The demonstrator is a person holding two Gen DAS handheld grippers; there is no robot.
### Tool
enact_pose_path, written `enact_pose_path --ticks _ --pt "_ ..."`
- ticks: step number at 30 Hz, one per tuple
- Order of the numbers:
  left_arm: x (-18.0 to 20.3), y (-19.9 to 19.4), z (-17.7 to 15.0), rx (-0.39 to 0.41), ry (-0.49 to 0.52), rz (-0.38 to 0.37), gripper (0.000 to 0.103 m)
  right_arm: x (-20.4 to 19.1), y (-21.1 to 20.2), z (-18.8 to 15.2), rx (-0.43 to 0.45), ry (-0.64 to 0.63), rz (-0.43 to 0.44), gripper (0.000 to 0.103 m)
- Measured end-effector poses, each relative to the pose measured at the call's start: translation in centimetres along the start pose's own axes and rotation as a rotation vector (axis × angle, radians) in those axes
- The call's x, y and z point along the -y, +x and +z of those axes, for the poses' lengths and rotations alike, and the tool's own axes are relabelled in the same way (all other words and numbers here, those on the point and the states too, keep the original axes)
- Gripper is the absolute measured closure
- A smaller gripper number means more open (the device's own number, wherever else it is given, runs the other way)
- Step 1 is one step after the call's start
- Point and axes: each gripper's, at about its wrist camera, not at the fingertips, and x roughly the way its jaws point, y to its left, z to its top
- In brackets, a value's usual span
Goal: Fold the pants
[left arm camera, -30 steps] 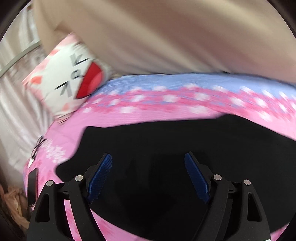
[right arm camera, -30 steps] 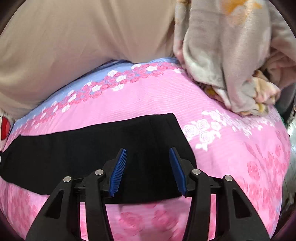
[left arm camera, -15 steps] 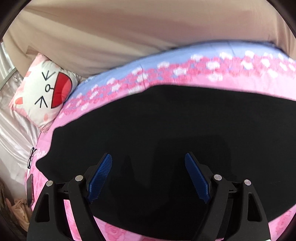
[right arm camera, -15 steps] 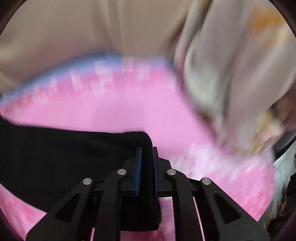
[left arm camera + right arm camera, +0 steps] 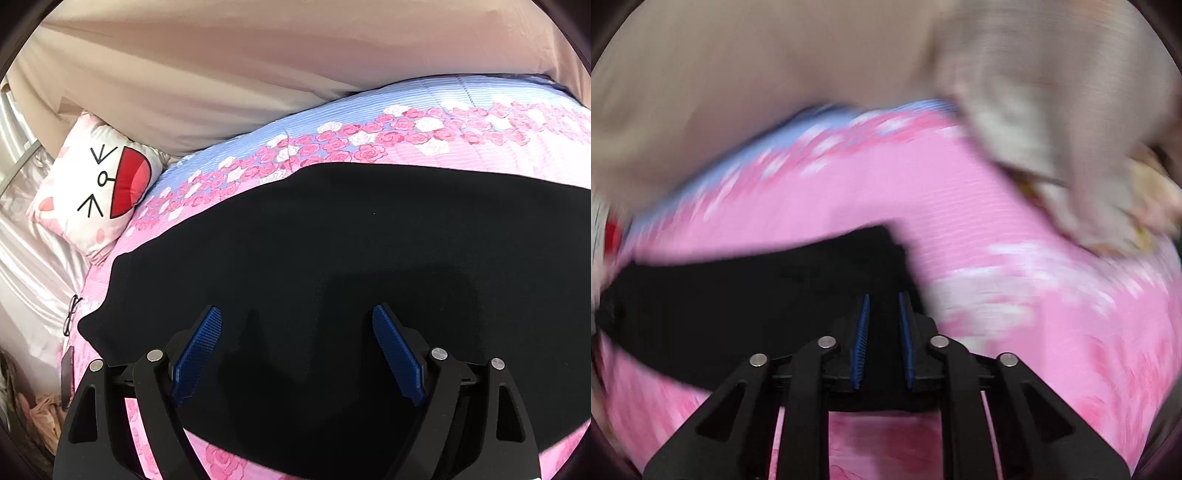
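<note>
L gripper: jaws wide, nothing between, over black pants. R gripper: jaws narrow, just re-opened a bit after closing; pants' end between pads, prob. pinched (view blurred). Pants flat on pink floral bedspread; cartoon pillow at 10 o'clock.

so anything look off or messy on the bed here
Mostly tidy: the black pants lie flat on the pink sheet. The only mess is a crumpled blanket heaped at the bed's far right corner.

Left hand-held gripper spread wide above black pants, pink floral bedspread, cartoon pillow
</note>
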Motion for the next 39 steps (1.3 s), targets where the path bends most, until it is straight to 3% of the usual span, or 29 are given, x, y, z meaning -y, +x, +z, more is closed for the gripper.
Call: enact_pose_path --ticks 1,2,3,4,9,12,13,14,17,20,22,24,26,28,31,33,34,35,39 --pt "-0.3 -0.4 0.0 0.009 -0.010 -0.012 0.021 0.6 -1.5 -0.1 0.034 0.019 -0.015 0.067" --pt "-0.6 -0.9 -0.1 0.018 -0.019 -0.018 0.021 1.1 -2.6 -0.4 0.050 0.037 -0.016 0.038" --pt "-1.0 -1.5 -0.3 0.030 -0.028 -0.031 0.021 1.6 -3.4 -0.9 0.059 0.055 -0.020 0.025" --pt "-1.1 -1.8 -0.4 0.035 -0.034 -0.042 0.021 2.0 -4.2 -1.9 0.055 0.074 -0.007 0.019" --pt "0.1 -3.4 -1.2 0.046 -0.016 -0.104 0.021 1.6 -3.5 -5.3 -0.010 0.228 0.172 0.020" --pt "1.8 -4.4 -1.7 0.053 0.016 -0.144 0.021 0.3 -2.7 -5.5 -0.002 0.193 0.106 0.020" --pt "2.2 -4.6 -1.9 0.053 0.027 -0.154 0.021 0.0 -2.2 -5.0 0.010 0.174 0.092 0.022" --pt "2.7 -4.9 -2.1 0.053 0.041 -0.164 0.021 -0.6 -2.2 -4.5 0.018 0.154 0.086 0.043" --pt "3.3 -5.6 -2.5 0.062 0.059 -0.176 0.021 -2.1 -1.0 -3.5 -0.011 0.051 0.022 0.082" --pt "3.3 -5.7 -2.7 0.058 0.059 -0.182 0.021 -3.2 0.2 -2.9 -0.059 -0.056 -0.054 0.088" --pt "3.2 -5.6 -2.6 0.054 0.058 -0.177 0.021 -2.6 -0.5 -2.3 -0.024 -0.084 -0.120 0.090" --pt "2.9 -5.7 -2.6 0.059 0.050 -0.174 0.021 -0.2 -0.1 -2.2 -0.037 -0.061 -0.215 0.103" --pt "3.0 -5.3 -2.7 0.051 0.052 -0.174 0.021 2.0 0.7 -3.0 -0.083 0.001 -0.163 0.103" --pt "3.1 -5.1 -2.8 0.041 0.053 -0.167 0.021 3.3 -0.4 -3.4 -0.075 0.088 -0.105 0.103" --pt "3.2 -5.1 -2.7 0.036 0.046 -0.179 0.021 3.1 -3.6 -3.3 0.013 0.125 0.008 0.090" --pt "3.8 -5.3 -2.5 0.040 0.055 -0.185 0.021 1.0 -3.1 -2.7 -0.004 0.050 0.027 0.065" --pt "4.2 -5.5 -2.5 0.045 0.064 -0.193 0.021 0.1 -2.6 -2.1 -0.008 0.012 0.023 0.041" --pt "4.6 -5.6 -2.4 0.048 0.070 -0.199 0.021 -1.1 -1.7 -1.6 -0.010 -0.043 0.006 0.032" --pt "5.9 -7.0 -2.4 0.071 0.098 -0.229 0.021 -4.3 2.5 0.7 -0.073 -0.146 -0.012 0.032"
